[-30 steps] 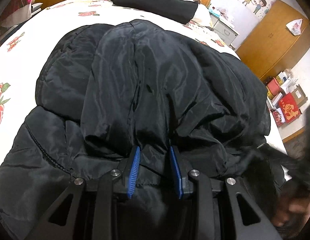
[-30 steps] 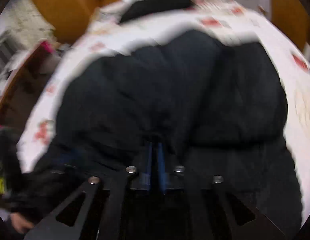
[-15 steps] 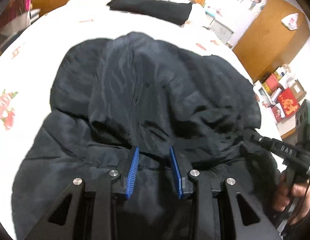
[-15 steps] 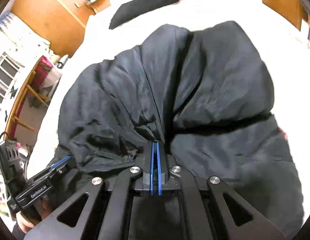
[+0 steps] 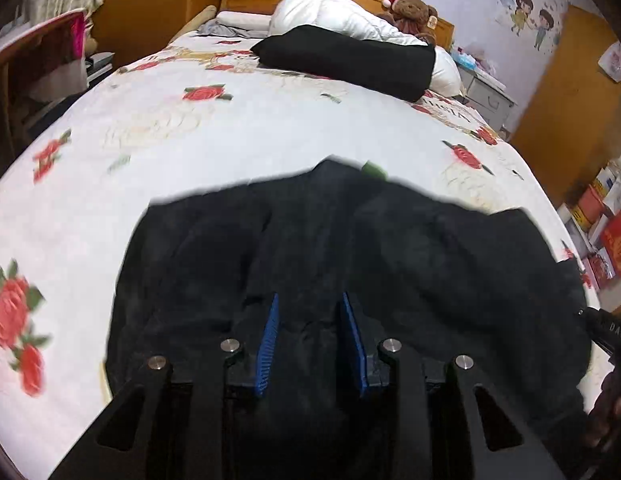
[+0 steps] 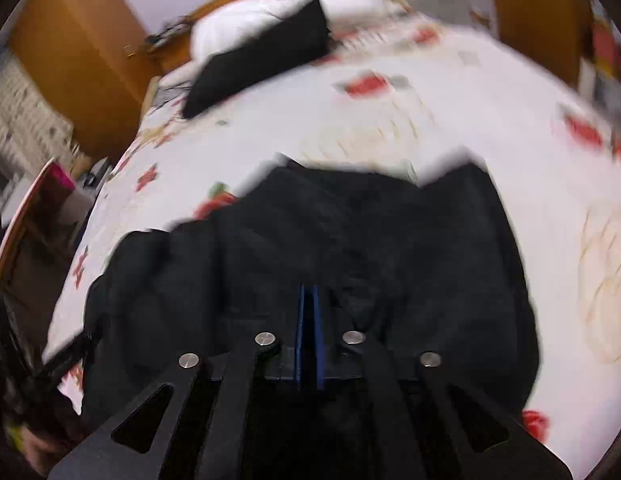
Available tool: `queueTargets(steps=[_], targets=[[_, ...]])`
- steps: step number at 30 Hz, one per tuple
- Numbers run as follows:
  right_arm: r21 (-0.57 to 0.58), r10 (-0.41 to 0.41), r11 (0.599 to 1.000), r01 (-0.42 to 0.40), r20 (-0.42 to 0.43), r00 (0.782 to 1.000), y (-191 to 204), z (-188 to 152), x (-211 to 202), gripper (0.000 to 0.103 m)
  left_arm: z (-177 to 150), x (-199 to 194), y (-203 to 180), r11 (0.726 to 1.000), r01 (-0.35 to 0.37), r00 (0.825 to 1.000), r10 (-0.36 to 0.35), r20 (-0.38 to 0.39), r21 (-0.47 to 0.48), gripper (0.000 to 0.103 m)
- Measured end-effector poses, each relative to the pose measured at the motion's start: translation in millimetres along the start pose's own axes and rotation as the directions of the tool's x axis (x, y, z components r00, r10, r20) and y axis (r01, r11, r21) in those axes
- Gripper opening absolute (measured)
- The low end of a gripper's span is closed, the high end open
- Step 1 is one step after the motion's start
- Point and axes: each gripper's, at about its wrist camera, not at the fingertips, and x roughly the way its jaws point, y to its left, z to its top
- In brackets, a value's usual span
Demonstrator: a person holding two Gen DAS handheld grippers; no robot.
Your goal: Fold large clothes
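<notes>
A big black padded jacket (image 5: 430, 264) lies bunched on the flowered bed sheet (image 5: 230, 128), close in front of both grippers. My left gripper (image 5: 309, 298) has its blue pads set a little apart, clamped on a thick fold of the jacket. In the right wrist view, which is blurred, the jacket (image 6: 390, 248) fills the lower middle. My right gripper (image 6: 308, 288) has its pads pressed together on the jacket's near edge, where the creases run in. The right gripper's body (image 5: 606, 332) and a hand show at the left view's right edge.
At the head of the bed lie a folded black garment (image 5: 350, 60), a white duvet (image 5: 330, 12) and a teddy bear (image 5: 410, 10). Red boxes (image 5: 606, 232) stand on the floor at the right. A wooden chair (image 5: 42, 56) stands at the left.
Both grippers have drawn back toward the foot of the bed with the jacket in them. The jacket now looks shorter and more bunched, and much more bare sheet shows beyond it.
</notes>
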Motion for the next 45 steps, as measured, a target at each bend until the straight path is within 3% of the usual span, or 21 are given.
queueTargets(steps=[3,8,10,13,15,18,22,32,37,45], targets=[[-0.028,0.017,0.999,-0.016,0.034,0.999,-6,-11,2,0.0,-18,-3,7,1.0,0.019,0.999,-0.018,0.05,-0.012,0.035],[-0.024,0.007,1.0,-0.006,0.03,1.0,14,4,-32,0.002,-6,-28,6,0.999,0.03,0.999,-0.029,0.025,-0.04,0.034],[-0.087,0.071,0.994,-0.064,0.078,0.994,35,-3,-68,0.002,-8,-55,5,0.996,0.081,0.995,-0.078,0.059,-0.049,0.034],[-0.19,0.162,0.97,-0.152,0.038,0.986,64,-28,-92,0.002,-25,-84,-4,0.988,0.153,0.985,-0.152,0.086,-0.006,0.034],[-0.225,0.174,0.958,-0.179,-0.044,0.984,73,-47,-82,0.002,-42,-83,-15,0.984,0.174,0.983,-0.176,0.044,0.037,0.034],[-0.201,0.071,0.973,-0.111,-0.193,0.979,58,-73,-35,0.002,-68,-53,-21,0.99,0.131,0.989,-0.126,-0.083,0.059,0.034],[-0.114,0.096,0.986,-0.124,-0.227,0.969,34,-84,-13,0.0,-71,-38,-20,0.992,0.119,0.987,-0.113,-0.116,0.045,0.033],[-0.164,0.026,0.984,-0.069,-0.252,0.967,54,-78,-5,0.0,-64,-29,-33,0.994,0.066,0.988,-0.053,-0.142,0.084,0.033],[-0.199,0.012,0.979,-0.05,-0.184,0.983,70,-79,-60,0.003,-62,-67,-50,0.992,0.024,0.995,-0.011,-0.104,0.126,0.033],[-0.246,0.035,0.968,-0.047,-0.054,0.998,76,-102,-152,0.009,-82,-146,-51,0.99,0.016,1.0,-0.014,-0.015,0.139,0.033]])
